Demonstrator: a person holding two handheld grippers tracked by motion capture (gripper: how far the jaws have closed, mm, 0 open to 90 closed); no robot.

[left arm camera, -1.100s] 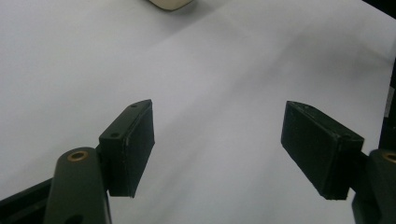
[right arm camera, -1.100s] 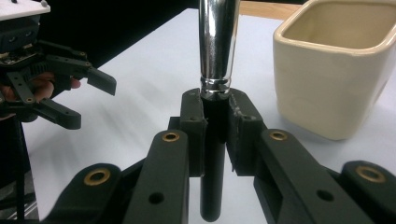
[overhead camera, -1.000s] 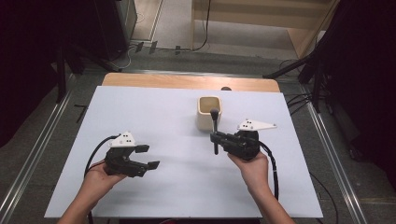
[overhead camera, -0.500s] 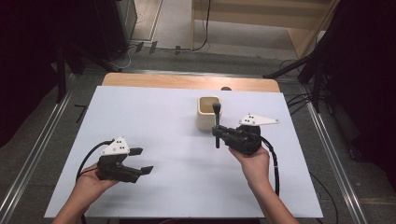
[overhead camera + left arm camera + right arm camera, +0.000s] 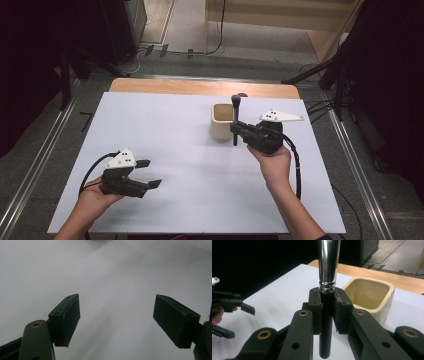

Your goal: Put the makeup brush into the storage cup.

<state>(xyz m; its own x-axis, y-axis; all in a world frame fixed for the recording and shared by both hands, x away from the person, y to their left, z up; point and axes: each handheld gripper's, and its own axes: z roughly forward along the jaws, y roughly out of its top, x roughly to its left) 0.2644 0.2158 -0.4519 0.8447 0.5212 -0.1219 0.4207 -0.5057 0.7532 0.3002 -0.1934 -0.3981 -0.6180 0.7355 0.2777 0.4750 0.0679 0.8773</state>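
Left gripper (image 5: pixel 145 174) low over the white table (image 5: pixel 165 125), near its front left; jaws apart, nothing between them, bare sheet beneath. They have just been easing wider. No contact with anything on this side.

Right gripper (image 5: pixel 236 131) off to its right and farther back, jaws clamped on a brush (image 5: pixel 235 120). Brush upright: black handle pinched between the pads (image 5: pixel 315 307), chrome ferrule just above them, dark head on top, handle end hanging free below. Cream cup (image 5: pixel 221 121) sits just beside this gripper, on its far side in the right gripper view; mouth open, looks empty.

Risks, as I judge them:
- Grip sits on a round, smooth handle. A quick tilt could let the brush pivot or slip down through the pads.
- Cup is close. If the handle end comes in low, it may catch the rim and tip or shove the cup.
- Brush is long against a shallow cup; dropped in off-centre, it could lean and topple the cup.
- Left gripper is well apart, no help steadying the cup.
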